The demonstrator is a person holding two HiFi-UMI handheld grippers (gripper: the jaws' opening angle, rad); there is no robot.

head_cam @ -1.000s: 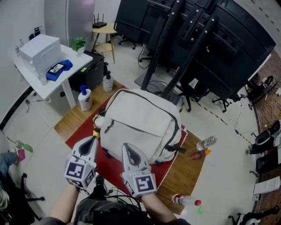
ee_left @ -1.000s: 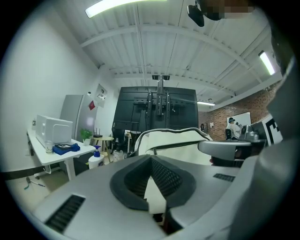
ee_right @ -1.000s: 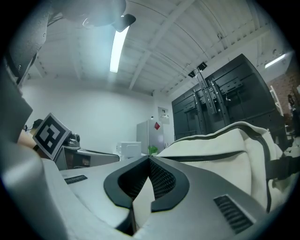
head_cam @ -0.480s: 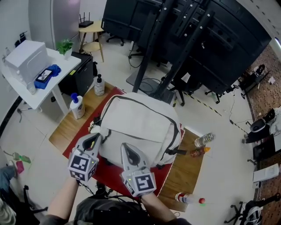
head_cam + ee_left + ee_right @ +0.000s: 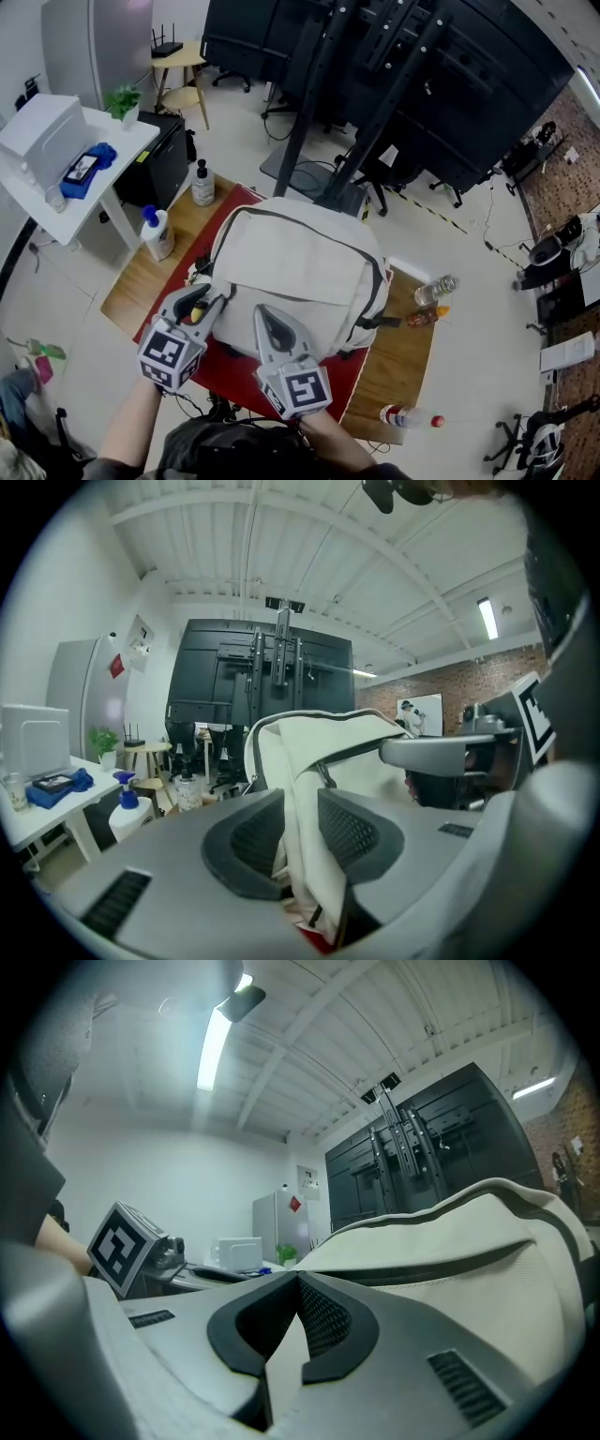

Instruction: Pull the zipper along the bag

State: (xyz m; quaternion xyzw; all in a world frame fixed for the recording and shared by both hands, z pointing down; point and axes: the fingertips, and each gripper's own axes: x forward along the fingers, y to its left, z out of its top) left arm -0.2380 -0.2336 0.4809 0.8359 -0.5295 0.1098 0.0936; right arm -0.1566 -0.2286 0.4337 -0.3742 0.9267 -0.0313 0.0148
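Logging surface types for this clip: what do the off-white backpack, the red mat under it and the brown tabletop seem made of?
Off-white backpack: woven fabric, matte, likely canvas or nylon; it folds softly, with stitched seams.
Red mat: seems cloth or felt, flat and dull; weave unreadable.
Brown tabletop: looks like wood or wood-look laminate, with grain streaks.

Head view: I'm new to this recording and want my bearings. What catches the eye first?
A cream backpack with dark zippers fills the middle, sitting on a red mat over a wooden table. The left tool is at its left edge; its jaws have just been opening, with a fold of the bag's fabric between them. The right tool, shut, points at the bag's near side.
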